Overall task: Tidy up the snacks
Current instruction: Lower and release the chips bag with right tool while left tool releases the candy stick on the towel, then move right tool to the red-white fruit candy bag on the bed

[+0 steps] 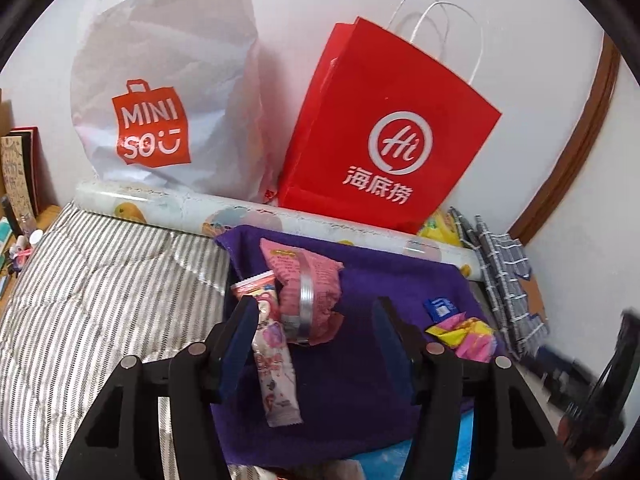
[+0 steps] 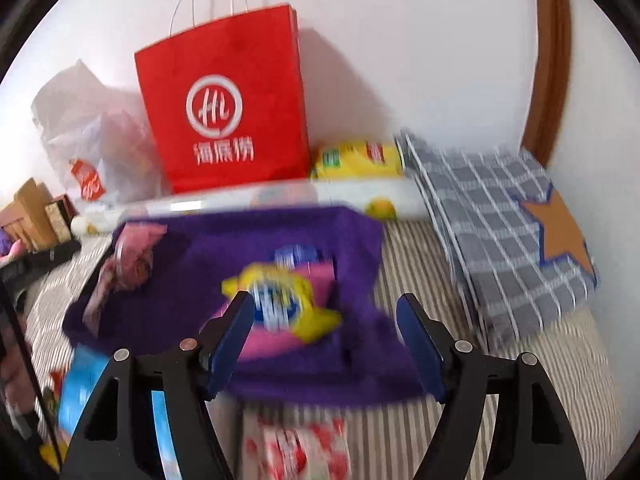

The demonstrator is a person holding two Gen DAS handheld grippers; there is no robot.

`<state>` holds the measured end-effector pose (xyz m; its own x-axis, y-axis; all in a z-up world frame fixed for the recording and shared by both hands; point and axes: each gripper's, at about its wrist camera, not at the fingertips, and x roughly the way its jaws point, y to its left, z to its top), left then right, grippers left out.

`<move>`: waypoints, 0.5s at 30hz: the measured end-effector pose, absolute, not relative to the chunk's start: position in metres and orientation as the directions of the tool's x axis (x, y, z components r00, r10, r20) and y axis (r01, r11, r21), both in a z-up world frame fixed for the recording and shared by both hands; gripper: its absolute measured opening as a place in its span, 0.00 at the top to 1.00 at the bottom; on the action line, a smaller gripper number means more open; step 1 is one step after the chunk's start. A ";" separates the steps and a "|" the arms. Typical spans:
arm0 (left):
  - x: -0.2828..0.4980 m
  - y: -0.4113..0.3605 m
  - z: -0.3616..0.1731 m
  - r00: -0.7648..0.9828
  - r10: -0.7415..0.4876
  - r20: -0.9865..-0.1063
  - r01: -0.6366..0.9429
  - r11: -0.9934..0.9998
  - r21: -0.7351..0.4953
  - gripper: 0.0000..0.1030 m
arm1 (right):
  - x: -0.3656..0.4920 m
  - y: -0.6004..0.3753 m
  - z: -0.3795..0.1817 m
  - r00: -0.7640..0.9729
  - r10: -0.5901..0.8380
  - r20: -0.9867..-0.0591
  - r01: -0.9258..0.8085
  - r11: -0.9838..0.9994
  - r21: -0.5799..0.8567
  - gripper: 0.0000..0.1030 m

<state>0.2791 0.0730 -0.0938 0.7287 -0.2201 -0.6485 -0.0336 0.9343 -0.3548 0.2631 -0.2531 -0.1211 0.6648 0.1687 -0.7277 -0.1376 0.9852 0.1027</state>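
Observation:
A purple cloth bin (image 1: 360, 360) lies on the striped bed. In the left wrist view a pink snack pack with a silver band (image 1: 308, 296) and a long pink-white packet (image 1: 276, 368) lie in it, with a yellow-pink packet (image 1: 464, 336) at its right. My left gripper (image 1: 316, 348) is open above the bin, its left finger beside the long packet. In the blurred right wrist view my right gripper (image 2: 326, 340) is open over the yellow-blue packet (image 2: 280, 308) on the purple bin (image 2: 360, 248). Pink packs (image 2: 128, 264) lie at the bin's left.
A red paper bag (image 1: 384, 132) (image 2: 228, 104) and a white Miniso plastic bag (image 1: 168, 88) lean on the wall. A rolled sheet (image 1: 256, 216) lies before them. Checked cloth (image 2: 500, 216) is at the right. More snacks (image 2: 304, 448) lie on the striped bedding (image 1: 100, 292).

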 end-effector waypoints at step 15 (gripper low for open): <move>0.273 0.073 -0.085 0.742 -0.226 -0.632 -0.020 0.933 -0.358 0.39 | 0.228 -0.257 -0.185 0.507 0.290 -0.811 -0.180 0.956 0.230 0.31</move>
<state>0.2728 0.0730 -0.0848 0.7416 -0.2263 -0.6316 -0.0203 0.9334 -0.3584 0.2283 -0.2574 -0.1852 0.5070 0.2905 -0.8115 -0.1797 0.9564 0.2301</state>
